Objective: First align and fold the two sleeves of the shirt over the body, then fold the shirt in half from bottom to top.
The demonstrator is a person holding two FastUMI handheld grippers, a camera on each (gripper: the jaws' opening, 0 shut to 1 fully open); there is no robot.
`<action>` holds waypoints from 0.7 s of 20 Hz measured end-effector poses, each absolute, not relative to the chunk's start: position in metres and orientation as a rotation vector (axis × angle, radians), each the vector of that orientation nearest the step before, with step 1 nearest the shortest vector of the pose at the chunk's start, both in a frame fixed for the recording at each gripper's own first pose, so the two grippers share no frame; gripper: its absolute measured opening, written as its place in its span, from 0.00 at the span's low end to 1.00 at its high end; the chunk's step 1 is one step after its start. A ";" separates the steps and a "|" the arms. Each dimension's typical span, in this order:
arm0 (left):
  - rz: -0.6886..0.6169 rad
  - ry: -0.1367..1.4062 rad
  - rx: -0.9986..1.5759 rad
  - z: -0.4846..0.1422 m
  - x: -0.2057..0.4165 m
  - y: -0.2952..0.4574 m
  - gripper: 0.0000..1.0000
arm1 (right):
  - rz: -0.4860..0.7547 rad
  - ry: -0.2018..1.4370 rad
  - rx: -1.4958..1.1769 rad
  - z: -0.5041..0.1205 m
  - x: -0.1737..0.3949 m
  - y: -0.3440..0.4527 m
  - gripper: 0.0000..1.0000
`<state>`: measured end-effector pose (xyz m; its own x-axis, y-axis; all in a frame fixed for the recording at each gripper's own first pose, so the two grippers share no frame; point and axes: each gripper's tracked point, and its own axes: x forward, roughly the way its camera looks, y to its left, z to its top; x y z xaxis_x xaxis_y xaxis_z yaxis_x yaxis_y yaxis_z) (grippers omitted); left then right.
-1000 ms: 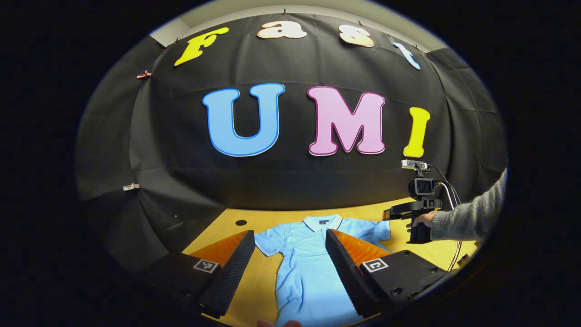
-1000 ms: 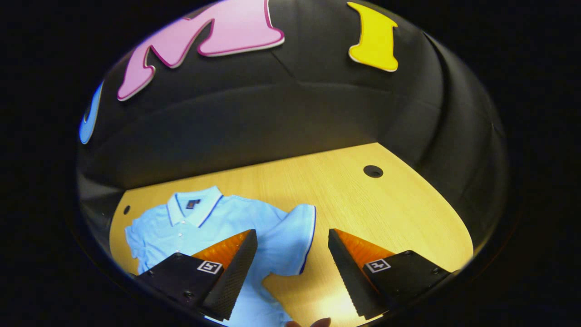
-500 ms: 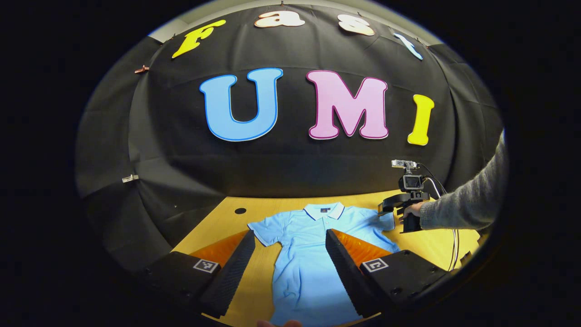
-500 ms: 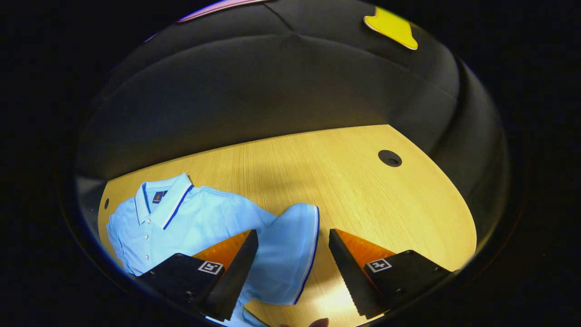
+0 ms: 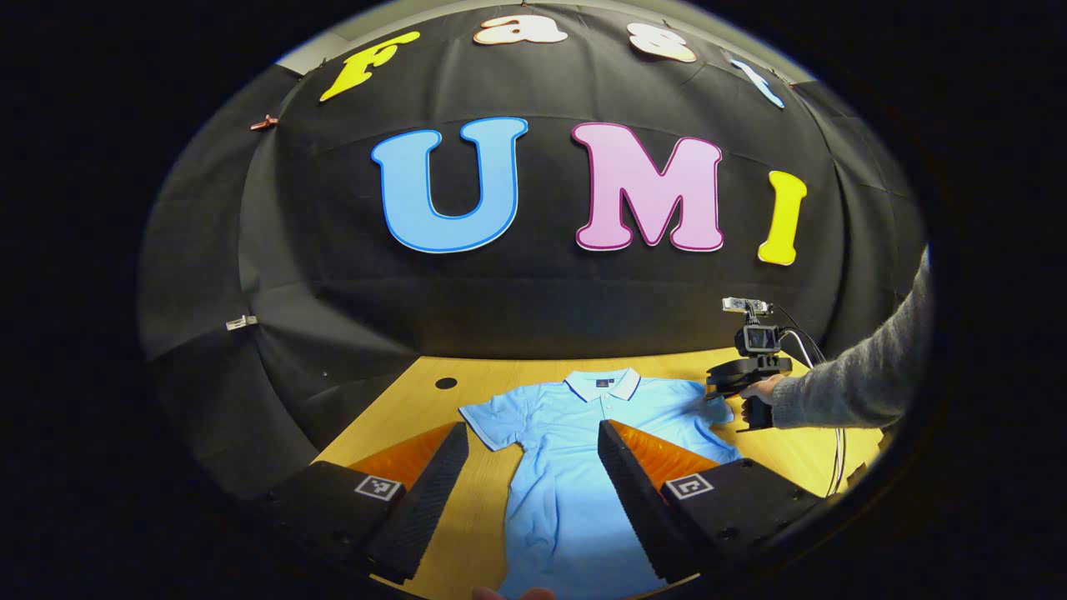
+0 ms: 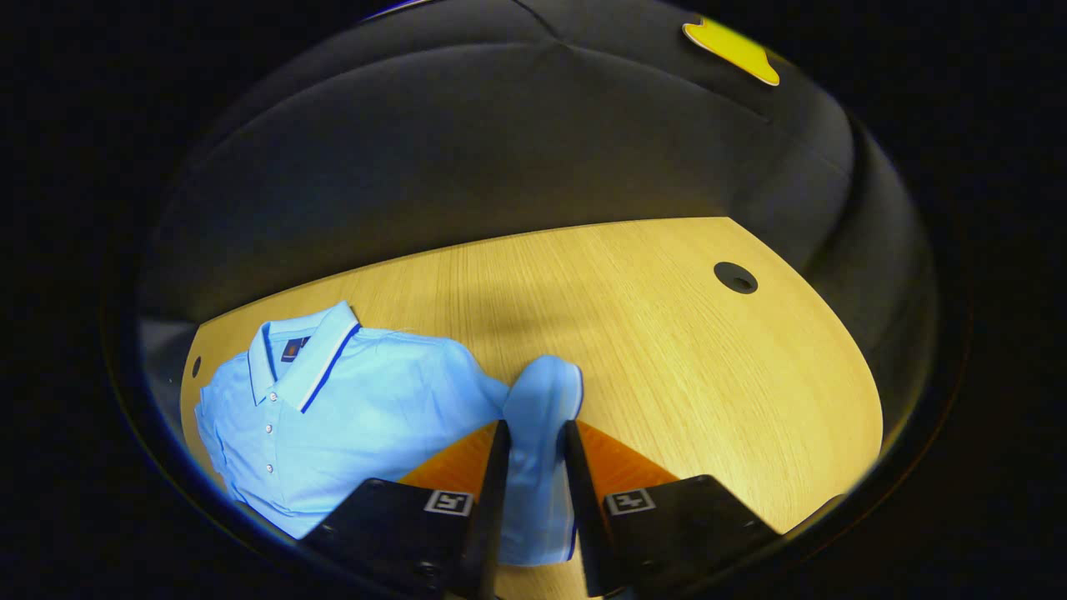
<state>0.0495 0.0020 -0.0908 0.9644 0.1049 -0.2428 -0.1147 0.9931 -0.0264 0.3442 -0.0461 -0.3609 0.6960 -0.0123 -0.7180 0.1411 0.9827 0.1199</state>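
The light blue polo shirt [image 5: 575, 450] lies flat on the wooden table [image 6: 667, 333], collar toward the far edge. The right gripper [image 6: 533, 467] has closed both fingers on its sleeve [image 6: 542, 400]. The left gripper [image 5: 533, 475] hangs wide open above the shirt, holding nothing.

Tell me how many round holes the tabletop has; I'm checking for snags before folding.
2. One hole sits near the table's back edge, past the shirt's free sleeve; the other hole lies beyond the sleeve pinched in the right claw. The shirt may hide more.

A grey knit sleeve [image 5: 859, 390] is worn; square b/w marker tags [image 6: 448, 502] are fixed on black gripper housings.
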 end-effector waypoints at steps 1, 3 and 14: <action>0.111 0.246 -0.042 -0.091 0.049 0.003 0.99 | -0.080 0.799 0.172 -0.359 0.343 -0.043 0.29; 0.110 0.249 -0.039 -0.092 0.048 0.003 0.99 | -0.078 0.792 0.152 -0.357 0.343 -0.042 0.13; 0.126 0.245 -0.064 -0.097 0.036 0.018 0.99 | 0.011 0.655 0.026 -0.297 0.339 -0.003 0.05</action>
